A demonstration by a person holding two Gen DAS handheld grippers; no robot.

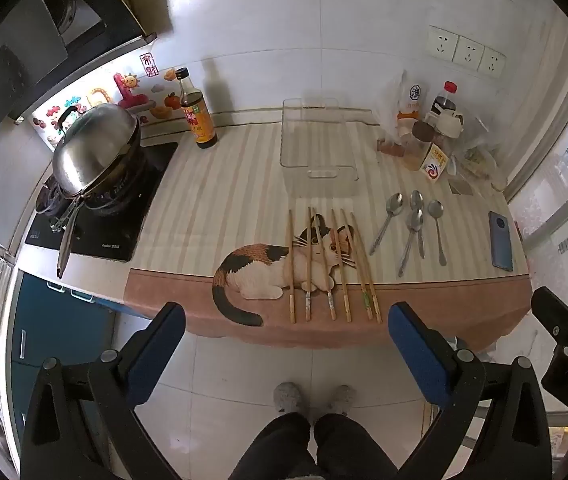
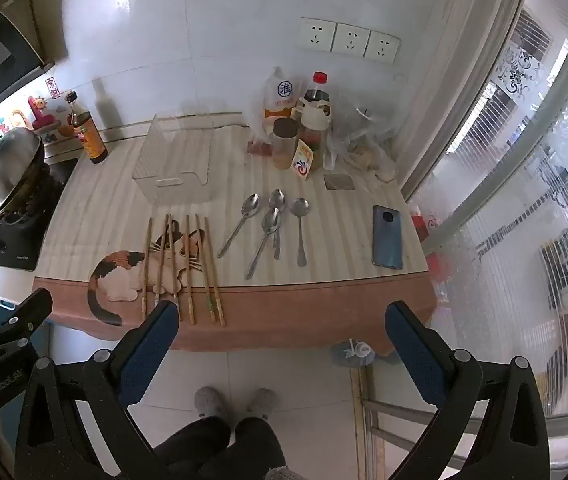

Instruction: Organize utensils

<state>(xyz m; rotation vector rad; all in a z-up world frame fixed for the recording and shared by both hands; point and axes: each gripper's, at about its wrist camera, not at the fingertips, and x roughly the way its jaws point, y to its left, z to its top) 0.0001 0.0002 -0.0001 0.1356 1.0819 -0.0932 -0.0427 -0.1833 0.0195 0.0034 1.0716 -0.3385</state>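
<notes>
A: Nearest the lens in the left view: the left gripper (image 1: 286,318), blue pads spread wide, nothing between them. It hung off the front edge of the table (image 1: 155,292), over the floor, above the person's grey slippers (image 1: 288,396).

B: Same on the other side. The right gripper (image 2: 281,316) was wide apart and empty, also short of the table edge. Its left pad overlapped the near ends of the chopsticks (image 2: 187,264) in view; whether it touched them, could not tell.

A: Chopsticks (image 1: 330,264): six wooden ones, laid roughly parallel across the cat picture (image 1: 259,272) on the tablecloth, near ends on the pink border.

B: Spoons (image 2: 273,228): four metal ones, just right of the chopsticks, bowls away from the edge. Two of them crossed at the handles.

A: A clear plastic tray (image 1: 318,140) sat behind the chopsticks, toward the wall. Nothing visible in it.

B: A blue phone (image 2: 387,236) lay face down well right of the spoons. Behind the spoons, a cluster of jars and condiment bottles (image 2: 304,132).

A: Far left: a dark sauce bottle (image 1: 197,110), then a lidded wok (image 1: 95,148) on the stove.
</notes>
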